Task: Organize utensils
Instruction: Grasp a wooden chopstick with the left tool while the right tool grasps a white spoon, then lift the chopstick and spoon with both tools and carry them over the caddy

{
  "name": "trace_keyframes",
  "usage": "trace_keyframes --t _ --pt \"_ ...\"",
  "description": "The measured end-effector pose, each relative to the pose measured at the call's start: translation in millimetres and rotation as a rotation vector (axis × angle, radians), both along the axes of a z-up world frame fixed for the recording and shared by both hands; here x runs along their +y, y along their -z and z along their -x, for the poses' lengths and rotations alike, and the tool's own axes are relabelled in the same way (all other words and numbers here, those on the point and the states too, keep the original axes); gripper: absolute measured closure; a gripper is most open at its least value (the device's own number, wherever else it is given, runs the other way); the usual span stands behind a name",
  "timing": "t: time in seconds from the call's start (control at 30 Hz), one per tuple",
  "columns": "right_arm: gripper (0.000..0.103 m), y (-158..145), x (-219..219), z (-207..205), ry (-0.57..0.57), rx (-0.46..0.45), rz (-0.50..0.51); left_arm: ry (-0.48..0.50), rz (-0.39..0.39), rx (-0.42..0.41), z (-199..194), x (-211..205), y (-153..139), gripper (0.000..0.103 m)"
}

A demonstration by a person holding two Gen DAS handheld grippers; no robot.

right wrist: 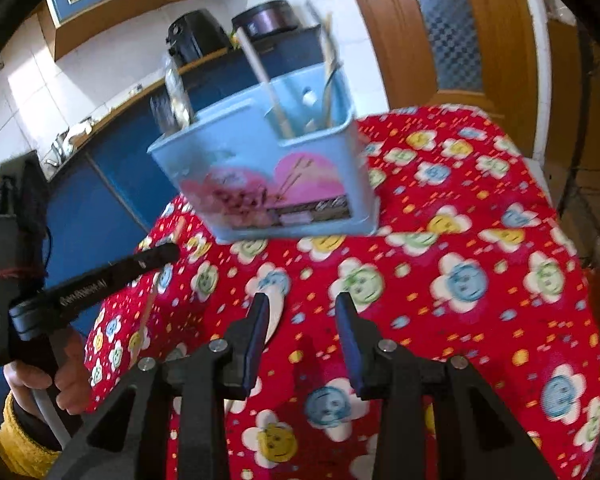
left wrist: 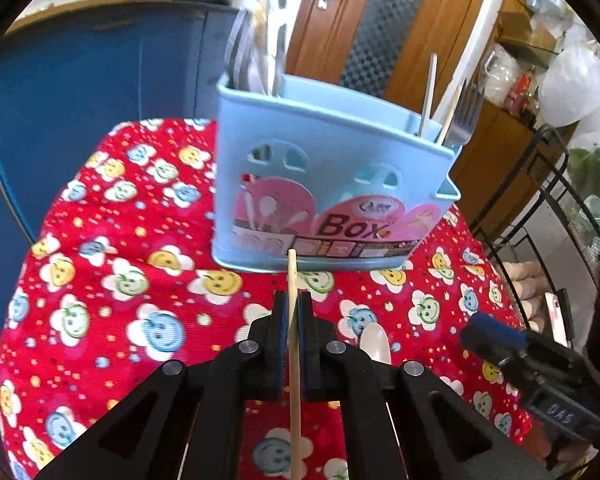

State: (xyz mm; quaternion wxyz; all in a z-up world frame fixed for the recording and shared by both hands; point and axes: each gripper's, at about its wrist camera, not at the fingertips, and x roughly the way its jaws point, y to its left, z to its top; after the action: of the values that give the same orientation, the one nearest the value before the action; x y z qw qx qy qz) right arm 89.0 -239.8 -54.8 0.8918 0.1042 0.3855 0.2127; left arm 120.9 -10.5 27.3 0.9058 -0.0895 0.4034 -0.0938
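Now, left to right:
Left gripper [left wrist: 293,304]: clamped on a wooden chopstick [left wrist: 294,360], held upright between the pads.
Utensil box [left wrist: 324,184]: blue, on the red smiley tablecloth [left wrist: 100,280], already holding forks and chopsticks.
White spoon [left wrist: 375,344]: lying on the cloth, near the grippers.
Right gripper [right wrist: 303,308]: jaws apart, nothing between them.
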Motion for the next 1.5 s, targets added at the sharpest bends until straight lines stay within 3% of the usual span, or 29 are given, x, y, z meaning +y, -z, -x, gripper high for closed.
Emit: trace_keyframes --t 0.53,0.83,0.9,1.03,1.17,1.27,1.5 --pt "0.065 30 40 -17 -0.07 0.153 0.089 -0.036 0.062 -0.082 22 37 -11 0.099" --pt "0.063 31 57 -25 -0.113 0.13 0.156 -0.043 0.082 -0.108 28 43 -14 0.099" --pt "0.066 31 62 -26 -0.12 0.115 0.181 -0.043 0.08 -0.113 29 44 -15 0.099" --pt "0.086 31 66 -25 -0.127 0.102 0.212 -0.045 0.078 -0.117 30 44 -15 0.099" --pt "0.092 28 71 -22 -0.139 0.098 0.215 -0.04 0.08 -0.121 32 43 -15 0.099" --pt "0.097 21 68 -16 -0.134 0.096 0.16 -0.024 0.083 -0.137 34 41 -19 0.099" --pt "0.098 -20 54 7 -0.079 -0.056 0.093 -0.017 0.094 -0.205 40 38 -38 0.099"
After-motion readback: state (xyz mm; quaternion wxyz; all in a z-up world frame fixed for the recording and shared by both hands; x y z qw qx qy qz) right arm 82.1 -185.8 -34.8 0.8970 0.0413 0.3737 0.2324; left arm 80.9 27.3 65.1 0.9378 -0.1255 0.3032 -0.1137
